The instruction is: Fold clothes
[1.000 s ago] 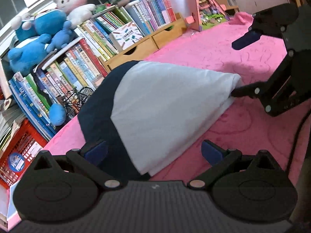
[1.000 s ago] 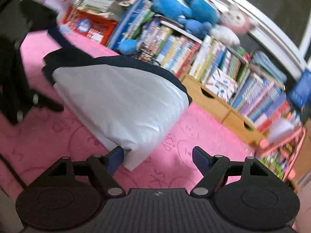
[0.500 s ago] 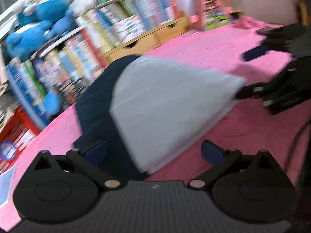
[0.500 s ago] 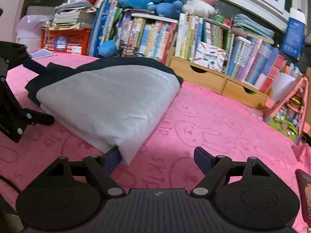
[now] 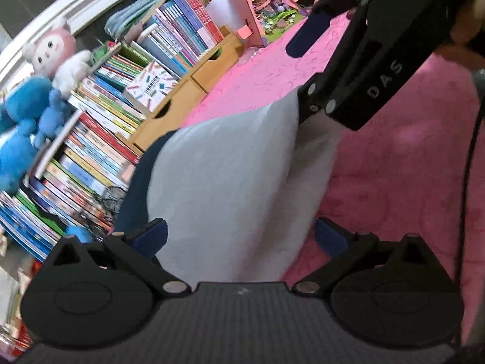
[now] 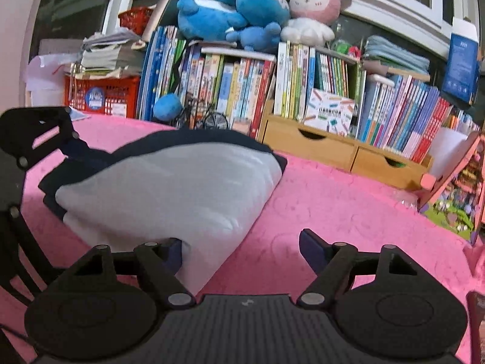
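A folded grey-white and navy garment (image 5: 218, 179) lies on the pink cloth (image 5: 394, 176); it also shows in the right wrist view (image 6: 169, 194). My left gripper (image 5: 239, 233) is open, its jaws either side of the garment's near corner. My right gripper (image 6: 239, 245) is open too, with its left finger under the garment's near corner and the right one over bare pink cloth. In the left wrist view the right gripper (image 5: 306, 69) stands at the garment's far corner, one finger lifted clear above it.
A row of books (image 6: 303, 91) with plush toys (image 6: 257, 9) on top runs along the back edge. Wooden drawers (image 6: 342, 151) stand below the books. A red crate (image 6: 100, 94) is at the back left, a pink toy house (image 6: 454, 191) at the right.
Both grippers have moved closer to the garment's corners. The right gripper has swung to face the bookshelf squarely, and its near corner of the garment has risen slightly.
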Demonstrator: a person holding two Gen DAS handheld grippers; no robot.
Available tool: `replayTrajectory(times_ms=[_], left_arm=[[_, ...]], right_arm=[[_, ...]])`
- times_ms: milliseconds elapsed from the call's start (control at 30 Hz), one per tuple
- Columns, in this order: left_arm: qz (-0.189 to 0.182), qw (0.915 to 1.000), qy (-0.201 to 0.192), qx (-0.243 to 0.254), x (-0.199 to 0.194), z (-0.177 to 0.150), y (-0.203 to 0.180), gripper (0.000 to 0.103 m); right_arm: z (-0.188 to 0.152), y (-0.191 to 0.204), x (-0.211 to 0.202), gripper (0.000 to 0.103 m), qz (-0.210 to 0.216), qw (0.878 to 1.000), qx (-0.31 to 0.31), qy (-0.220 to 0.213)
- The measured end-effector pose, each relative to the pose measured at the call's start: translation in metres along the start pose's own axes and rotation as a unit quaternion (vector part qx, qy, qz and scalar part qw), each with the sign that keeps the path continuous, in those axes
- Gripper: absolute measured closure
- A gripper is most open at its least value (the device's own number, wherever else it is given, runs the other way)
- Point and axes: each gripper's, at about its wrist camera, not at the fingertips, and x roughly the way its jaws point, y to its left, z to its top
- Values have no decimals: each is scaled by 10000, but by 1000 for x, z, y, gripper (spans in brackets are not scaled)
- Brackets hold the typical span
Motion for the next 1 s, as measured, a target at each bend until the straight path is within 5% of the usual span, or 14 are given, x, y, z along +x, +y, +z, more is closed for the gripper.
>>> replayTrajectory(times_ms=[167,333,400,533,700,833,933,1000], left_arm=[[205,9995,9,-246,5,-1,7,0],[69,9966,-29,-825,2,0,29,0],[40,9954,-49,-957,1,1,35,0],[30,9941,-81,-1085,-2,2,41,0],[-60,9916,-158,-1283,-10,0,52,0],[-128,9871,-225,-1580,-18,-3,65,0],[-281,9789,-271,-2006,-20,-7,76,0],[-501,9682,-330,-2429,-22,-11,87,0]], right_arm=[[-3,2,0,24,74,9997,-245,30],[-17,17,-12,20,609,9897,-1291,-120],[-22,31,-15,15,659,9742,-2146,-224],[-35,67,-11,15,337,9243,-3779,-428],[-42,101,4,18,350,8872,-4547,-702],[-36,113,19,17,278,8796,-4680,-814],[-30,115,32,21,296,8899,-4496,-719],[-27,115,39,33,333,8970,-4358,-657]])
